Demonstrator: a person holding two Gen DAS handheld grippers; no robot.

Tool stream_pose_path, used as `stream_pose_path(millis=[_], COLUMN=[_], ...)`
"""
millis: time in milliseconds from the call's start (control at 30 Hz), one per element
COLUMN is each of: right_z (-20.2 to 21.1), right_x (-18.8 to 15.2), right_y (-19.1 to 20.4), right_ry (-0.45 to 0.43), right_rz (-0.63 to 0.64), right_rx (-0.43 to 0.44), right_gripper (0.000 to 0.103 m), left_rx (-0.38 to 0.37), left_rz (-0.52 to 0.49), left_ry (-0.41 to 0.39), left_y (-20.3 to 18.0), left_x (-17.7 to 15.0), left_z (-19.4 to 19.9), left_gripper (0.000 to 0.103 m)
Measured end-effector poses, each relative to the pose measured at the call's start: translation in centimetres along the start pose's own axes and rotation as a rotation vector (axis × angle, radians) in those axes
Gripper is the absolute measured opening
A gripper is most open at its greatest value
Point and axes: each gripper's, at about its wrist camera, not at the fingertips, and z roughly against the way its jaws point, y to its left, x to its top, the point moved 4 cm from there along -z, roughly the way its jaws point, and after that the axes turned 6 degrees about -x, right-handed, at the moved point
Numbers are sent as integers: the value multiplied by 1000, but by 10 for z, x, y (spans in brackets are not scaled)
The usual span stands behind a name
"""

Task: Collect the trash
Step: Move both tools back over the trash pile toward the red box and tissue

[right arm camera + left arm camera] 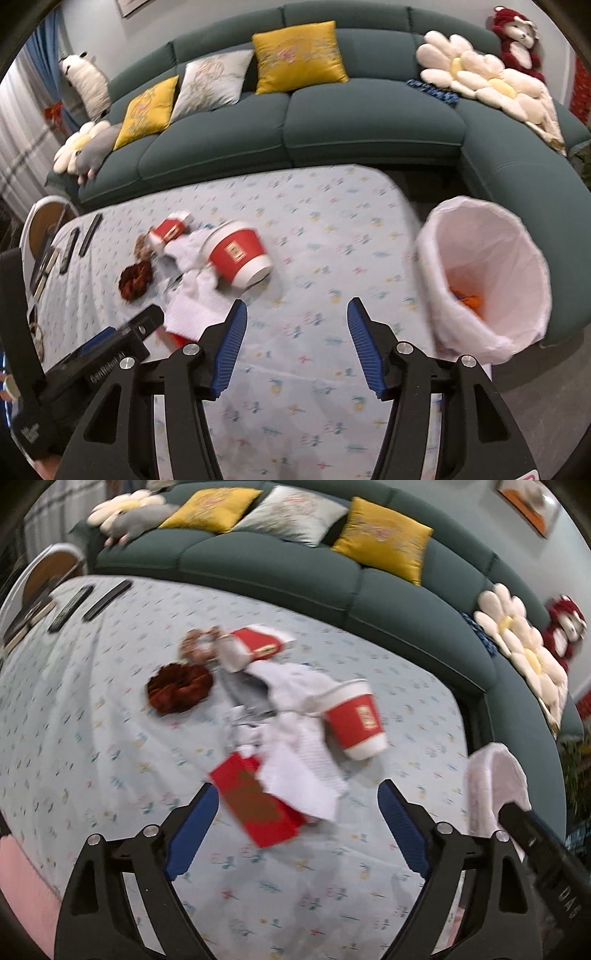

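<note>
Left gripper (295, 827): jaws spread wide, nothing between them, held above the cloth-covered table (92, 738). Ahead of the left jaw and to its left lies a dark red scrunchie (180, 693). Just ahead of the gap, nearer the left jaw, lies a flat red packet (258, 805) with a white tissue (303, 775) overlapping its far edge. Further ahead sits a heap of crumpled white paper (291, 686), with a small red carton (258, 644) at its far end. Ahead toward the right jaw, a red-and-white paper cup (356, 720) lies on its side, touching the heap.

Right gripper (297, 343): jaws wide apart, holding nothing, bare tablecloth between them. The same trash lies ahead and left of its left jaw. Right of its right jaw stands a bin (484, 273) lined with a pale pink bag, tilted mouth toward the camera, with something orange inside.
</note>
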Motion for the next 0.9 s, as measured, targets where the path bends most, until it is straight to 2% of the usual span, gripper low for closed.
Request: stream_pose_path(millis=[133, 400, 867, 900], right_z=[-19, -59, -125, -129], right_x=[-11, -26, -41, -43], right_y=[21, 60, 98, 99], right_ry=[47, 137, 267, 275], right_rz=[20, 54, 74, 76], right_rx=[25, 61, 72, 72], right_gripper=[55, 55, 55, 52], left_rx=[24, 40, 27, 24], left_rz=[52, 159, 248, 251], left_ry=[4, 47, 86, 90], left_y=[28, 71, 101, 101], left_x=[3, 2, 6, 6], left_z=[-3, -16, -40, -41], left_gripper=[88, 89, 89, 89])
